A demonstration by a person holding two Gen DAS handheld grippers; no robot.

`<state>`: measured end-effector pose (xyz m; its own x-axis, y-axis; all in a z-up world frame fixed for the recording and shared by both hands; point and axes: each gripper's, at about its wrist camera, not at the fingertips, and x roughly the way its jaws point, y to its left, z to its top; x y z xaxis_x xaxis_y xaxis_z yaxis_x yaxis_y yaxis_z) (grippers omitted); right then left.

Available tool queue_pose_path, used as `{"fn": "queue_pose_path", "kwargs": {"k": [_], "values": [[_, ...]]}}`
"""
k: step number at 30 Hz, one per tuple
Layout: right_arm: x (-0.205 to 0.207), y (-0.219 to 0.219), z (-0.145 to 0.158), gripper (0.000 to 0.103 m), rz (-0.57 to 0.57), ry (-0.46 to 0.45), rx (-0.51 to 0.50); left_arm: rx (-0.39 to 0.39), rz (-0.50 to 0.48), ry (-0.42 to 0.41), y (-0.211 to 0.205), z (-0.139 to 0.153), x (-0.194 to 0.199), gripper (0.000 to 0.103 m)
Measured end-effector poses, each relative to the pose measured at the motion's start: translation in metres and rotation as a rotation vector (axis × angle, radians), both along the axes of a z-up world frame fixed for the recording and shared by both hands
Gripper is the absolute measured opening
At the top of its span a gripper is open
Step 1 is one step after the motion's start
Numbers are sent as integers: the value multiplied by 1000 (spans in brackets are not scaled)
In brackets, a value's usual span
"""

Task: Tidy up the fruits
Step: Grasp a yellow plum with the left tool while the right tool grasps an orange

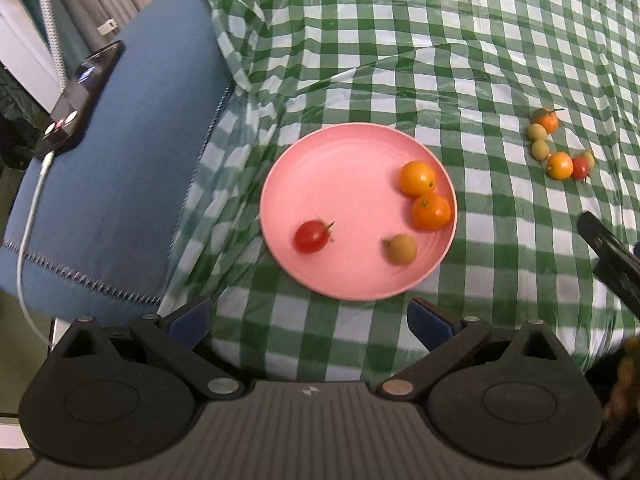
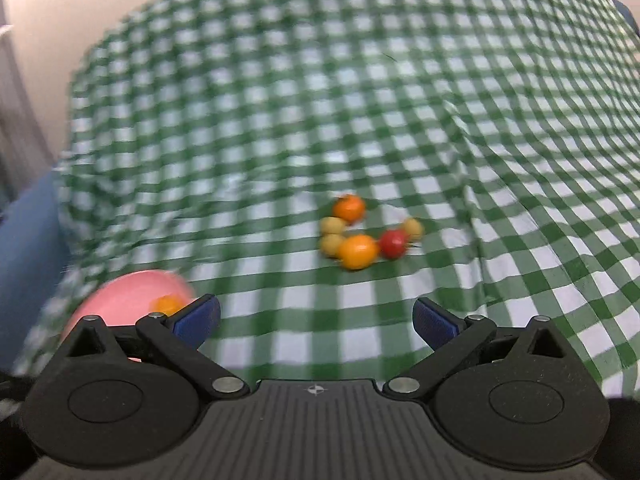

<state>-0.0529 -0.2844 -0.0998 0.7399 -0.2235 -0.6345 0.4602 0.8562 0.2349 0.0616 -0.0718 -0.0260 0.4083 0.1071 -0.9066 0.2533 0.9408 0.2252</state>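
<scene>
A pink plate [image 1: 344, 168] lies on the green checked cloth. It holds two orange fruits [image 1: 418, 178], a red tomato [image 1: 311, 236] and a greenish-brown fruit [image 1: 401, 249]. My left gripper [image 1: 312, 316] is open and empty just in front of the plate. A cluster of several small fruits [image 1: 560, 146] lies on the cloth to the right. In the right wrist view the cluster [image 2: 360, 236] lies ahead of my right gripper [image 2: 316, 320], which is open and empty. The plate [image 2: 128, 300] shows at the lower left. The right wrist view is blurred.
A blue cushion [image 1: 120, 160] lies left of the cloth, with a phone [image 1: 80, 96] on a white cable on it. A black part of the other gripper [image 1: 608, 252] shows at the right edge. The checked cloth [image 2: 360, 100] is wrinkled.
</scene>
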Motion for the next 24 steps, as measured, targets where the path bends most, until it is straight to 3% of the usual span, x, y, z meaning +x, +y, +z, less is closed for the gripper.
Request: {"fn": "queue_pose_path", "kwargs": {"k": [6, 11, 14, 19, 24], "values": [[70, -42, -45, 98, -66, 69, 22, 28, 22, 30, -16, -11, 30, 103], [110, -56, -67, 55, -67, 95, 23, 47, 34, 48, -23, -20, 47, 103], [114, -63, -77, 42, -98, 104, 31, 54, 26, 52, -30, -25, 54, 103], [88, -79, -69, 42, -173, 98, 16, 14, -24, 54, -63, -31, 66, 103], [48, -102, -57, 42, -313, 133, -101, -165, -69, 137, -122, -50, 91, 103]]}}
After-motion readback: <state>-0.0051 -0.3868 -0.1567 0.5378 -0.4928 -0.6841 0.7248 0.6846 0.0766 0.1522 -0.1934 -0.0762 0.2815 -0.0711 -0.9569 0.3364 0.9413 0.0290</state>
